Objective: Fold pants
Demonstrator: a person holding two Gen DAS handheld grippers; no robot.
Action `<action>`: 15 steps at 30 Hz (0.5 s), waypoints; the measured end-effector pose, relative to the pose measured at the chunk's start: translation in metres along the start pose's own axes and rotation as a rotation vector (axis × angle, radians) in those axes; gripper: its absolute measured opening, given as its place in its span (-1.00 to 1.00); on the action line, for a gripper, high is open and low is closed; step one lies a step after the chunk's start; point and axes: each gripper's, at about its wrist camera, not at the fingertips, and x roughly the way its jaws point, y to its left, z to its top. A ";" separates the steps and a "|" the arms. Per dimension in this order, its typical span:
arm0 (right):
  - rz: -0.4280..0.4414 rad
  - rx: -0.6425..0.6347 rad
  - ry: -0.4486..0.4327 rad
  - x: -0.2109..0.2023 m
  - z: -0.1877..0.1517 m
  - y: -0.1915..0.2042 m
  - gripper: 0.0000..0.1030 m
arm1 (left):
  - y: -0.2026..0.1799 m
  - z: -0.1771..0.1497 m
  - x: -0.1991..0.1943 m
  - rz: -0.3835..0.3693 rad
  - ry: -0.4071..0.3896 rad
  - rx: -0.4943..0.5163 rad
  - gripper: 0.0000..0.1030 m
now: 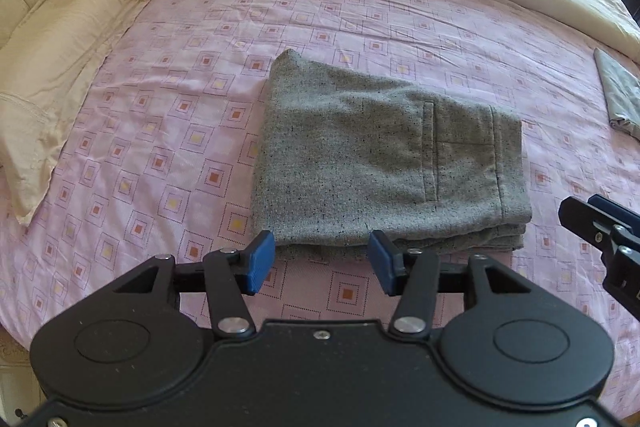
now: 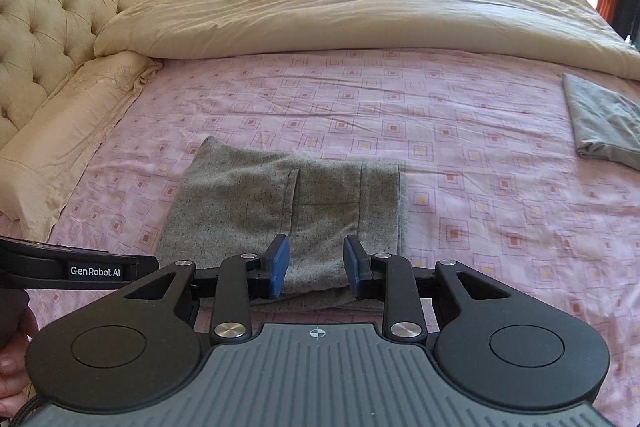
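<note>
Left tool point(image 1: 322, 263): released, blue pads apart, nothing between them, above the near edge of the pants.
Right tool point(image 2: 316, 267): released, empty, pads apart above the pants' near edge.
Writing: "GenRobot.AI" on the left tool's body at 9 o'clock in the right wrist view.
Pants point(image 1: 384, 163): folded grey speckled stack, flat on the bed point(image 1: 160, 107), pocket slit up.
Hand point(image 2: 12, 367): cut off at 8 o'clock.
Grey cloth point(image 2: 604, 123): folded, 3 o'clock, partly cut off.
Duvet point(image 2: 360, 7): bunched at 12 o'clock.
</note>
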 end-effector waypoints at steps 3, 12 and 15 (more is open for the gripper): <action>0.016 -0.020 -0.024 -0.014 -0.003 0.001 -0.45 | -0.007 -0.006 -0.015 0.010 -0.027 -0.002 0.20; 0.037 -0.049 -0.074 -0.046 -0.009 0.003 -0.44 | -0.025 -0.019 -0.047 0.015 -0.072 0.025 0.21; 0.047 -0.054 -0.089 -0.053 -0.010 0.005 -0.44 | -0.029 -0.021 -0.054 0.019 -0.085 0.026 0.22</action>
